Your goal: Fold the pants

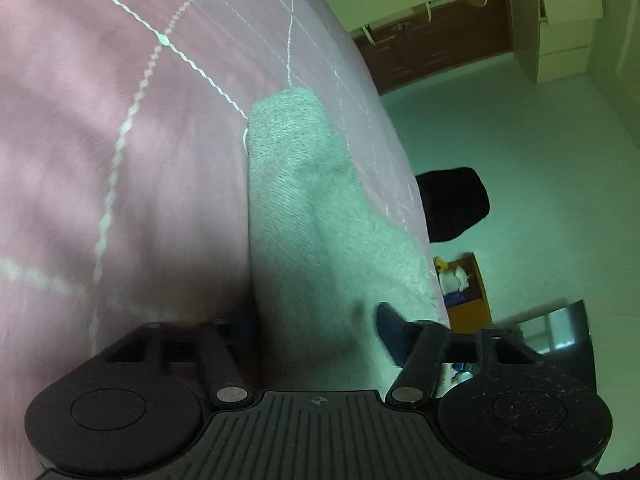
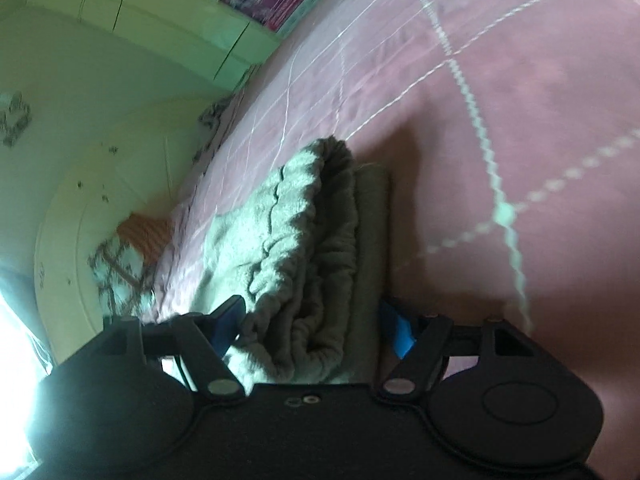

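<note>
Here you are working soft, thick fleece pants [image 2: 304, 240] lying folded on the bed [image 1: 120, 160]; both grippers, left [image 1: 316, 320] and right [image 2: 316, 320], are straddling the bundle, fingers wide apart around it. Whether they are pinching, I cannot tell. Grip the layered elastic waistband; loose fabric will probably sag.

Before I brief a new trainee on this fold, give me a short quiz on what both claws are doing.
1. True or false: the pants lie on a pink quilt.
2. What sits between the right claw fingers? A) bunched waistband B) a sock C) nothing
3. Fill in: in the left wrist view, the left claw straddles the ____.

Key: 1 true; 2 A; 3 pants
</note>
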A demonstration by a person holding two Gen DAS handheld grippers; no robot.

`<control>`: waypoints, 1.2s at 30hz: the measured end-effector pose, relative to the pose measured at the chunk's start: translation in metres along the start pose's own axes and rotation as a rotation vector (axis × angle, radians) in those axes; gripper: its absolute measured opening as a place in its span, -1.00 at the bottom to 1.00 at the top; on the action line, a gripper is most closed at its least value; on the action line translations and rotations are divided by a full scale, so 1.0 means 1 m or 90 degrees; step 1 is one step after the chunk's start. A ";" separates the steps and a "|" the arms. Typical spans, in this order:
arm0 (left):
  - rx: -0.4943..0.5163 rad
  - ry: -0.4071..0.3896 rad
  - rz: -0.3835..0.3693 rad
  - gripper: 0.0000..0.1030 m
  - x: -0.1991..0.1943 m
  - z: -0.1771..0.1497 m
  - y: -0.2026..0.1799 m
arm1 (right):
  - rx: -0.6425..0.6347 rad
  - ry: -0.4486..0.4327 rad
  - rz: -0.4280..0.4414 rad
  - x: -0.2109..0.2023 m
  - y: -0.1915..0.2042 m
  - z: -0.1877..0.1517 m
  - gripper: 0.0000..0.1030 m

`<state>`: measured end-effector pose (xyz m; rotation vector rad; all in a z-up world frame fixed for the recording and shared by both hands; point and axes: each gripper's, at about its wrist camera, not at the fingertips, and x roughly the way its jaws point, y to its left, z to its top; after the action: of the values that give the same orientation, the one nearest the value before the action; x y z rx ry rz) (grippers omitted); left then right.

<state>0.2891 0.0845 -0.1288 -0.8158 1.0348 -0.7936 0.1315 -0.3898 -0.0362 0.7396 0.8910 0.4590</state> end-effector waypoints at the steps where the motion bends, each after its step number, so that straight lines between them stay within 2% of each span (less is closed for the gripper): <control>1: -0.004 0.005 0.002 -0.29 0.006 0.003 0.004 | -0.008 0.009 0.000 0.006 0.002 0.003 0.37; 3: -0.013 0.003 -0.018 -0.41 0.016 0.006 0.011 | -0.029 0.024 -0.002 0.016 0.005 0.009 0.36; 5: 0.003 -0.006 -0.017 -0.48 0.021 0.005 0.008 | -0.050 0.037 -0.003 0.023 0.010 0.014 0.12; 6: 0.007 -0.016 -0.021 -0.51 0.019 0.001 0.006 | -0.063 0.045 -0.008 0.028 0.012 0.017 0.06; 7: 0.009 -0.032 -0.035 -0.52 0.014 0.000 0.004 | -0.072 0.051 -0.005 0.032 0.015 0.020 -0.02; 10: 0.026 -0.077 -0.089 -0.53 0.001 0.007 -0.011 | -0.112 0.055 0.024 0.031 0.031 0.032 -0.11; 16: 0.055 -0.169 -0.112 -0.53 -0.012 0.081 -0.035 | -0.170 -0.002 0.100 0.036 0.074 0.092 -0.13; 17: 0.059 -0.170 -0.093 -0.49 -0.008 0.092 -0.036 | -0.168 -0.018 0.104 0.042 0.078 0.105 -0.12; 18: 0.061 -0.168 -0.048 -0.18 0.000 0.100 -0.034 | -0.161 -0.032 0.101 0.049 0.079 0.115 -0.08; 19: 0.053 -0.167 0.017 0.06 0.008 0.103 -0.028 | -0.153 -0.047 0.084 0.057 0.077 0.123 0.11; 20: 0.033 -0.153 0.102 0.32 0.018 0.102 -0.020 | -0.144 -0.059 0.053 0.066 0.073 0.127 0.51; 21: 0.028 -0.120 0.172 0.23 0.028 0.097 -0.017 | -0.129 -0.070 -0.027 0.080 0.065 0.129 0.56; 22: 0.058 -0.123 0.183 0.23 0.028 0.086 -0.022 | -0.106 -0.048 -0.112 0.093 0.056 0.127 0.49; 23: 0.088 -0.133 0.170 0.23 0.024 0.073 -0.031 | -0.086 -0.013 -0.180 0.106 0.047 0.123 0.48; 24: 0.112 -0.146 0.173 0.26 0.021 0.059 -0.040 | -0.077 -0.031 -0.160 0.102 0.045 0.117 0.49; 25: 0.139 -0.151 0.204 0.31 0.023 0.047 -0.045 | -0.070 -0.053 -0.129 0.094 0.048 0.110 0.53; 26: 0.176 -0.134 0.245 0.31 0.032 0.038 -0.046 | -0.077 -0.069 -0.113 0.088 0.050 0.104 0.54; 27: 0.208 -0.141 0.260 0.31 0.036 0.031 -0.049 | -0.098 -0.068 -0.122 0.088 0.051 0.097 0.52; 28: 0.208 -0.151 0.274 0.31 0.037 0.027 -0.053 | -0.098 -0.043 -0.139 0.096 0.046 0.094 0.55; 29: 0.203 -0.165 0.295 0.31 0.038 0.024 -0.062 | -0.085 -0.040 -0.133 0.098 0.041 0.094 0.55; 31: 0.250 -0.205 0.350 0.31 0.038 0.009 -0.086 | -0.069 -0.048 -0.146 0.093 0.050 0.096 0.57; 32: 0.284 -0.218 0.372 0.38 0.037 0.003 -0.097 | -0.082 -0.068 -0.163 0.085 0.061 0.091 0.60; 35: 0.329 -0.239 0.405 0.96 0.028 -0.026 -0.130 | -0.182 -0.118 -0.173 0.053 0.092 0.060 0.59; 36: 0.336 -0.246 0.402 1.00 0.025 -0.038 -0.138 | -0.210 -0.128 -0.178 0.041 0.100 0.045 0.60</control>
<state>0.2371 -0.0089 -0.0307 -0.1481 0.6274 -0.3148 0.1854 -0.3139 0.0343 0.3443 0.6936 0.2680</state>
